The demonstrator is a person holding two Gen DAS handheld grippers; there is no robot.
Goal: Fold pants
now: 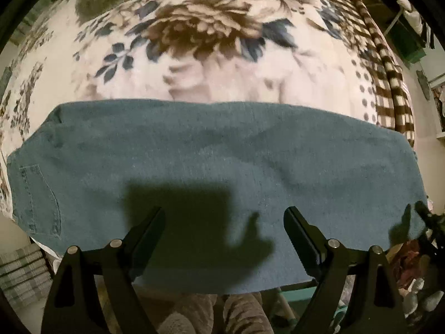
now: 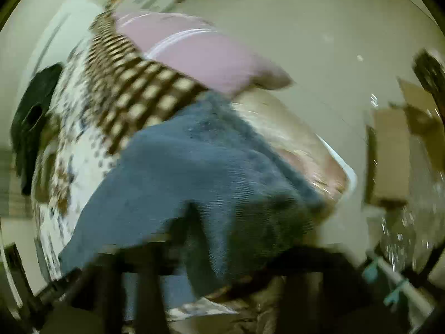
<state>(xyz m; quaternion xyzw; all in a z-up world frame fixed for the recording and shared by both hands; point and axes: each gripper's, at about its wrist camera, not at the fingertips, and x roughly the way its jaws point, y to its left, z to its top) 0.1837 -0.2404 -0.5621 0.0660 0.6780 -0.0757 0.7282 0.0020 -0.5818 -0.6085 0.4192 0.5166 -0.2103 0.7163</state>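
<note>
Blue denim pants [image 1: 211, 153] lie flat across a floral blanket [image 1: 194, 27] on the bed, waist and back pocket [image 1: 41, 194] at the left. My left gripper [image 1: 224, 217] is open and empty, hovering over the near edge of the pants. In the blurred right wrist view the pants [image 2: 194, 167] fill the middle, and the right gripper [image 2: 192, 214] shows only as dark smeared shapes at the bottom; its jaws cannot be made out. In the left wrist view the right gripper [image 1: 422, 211] shows at the far right edge of the pants.
A brown checked blanket border [image 1: 389, 83] runs along the bed's right side. A pink pillow [image 2: 194, 53] lies past the pants' end. A dark garment [image 2: 33, 117] lies at the far left. Clutter [image 1: 411, 264] sits on the floor at the right.
</note>
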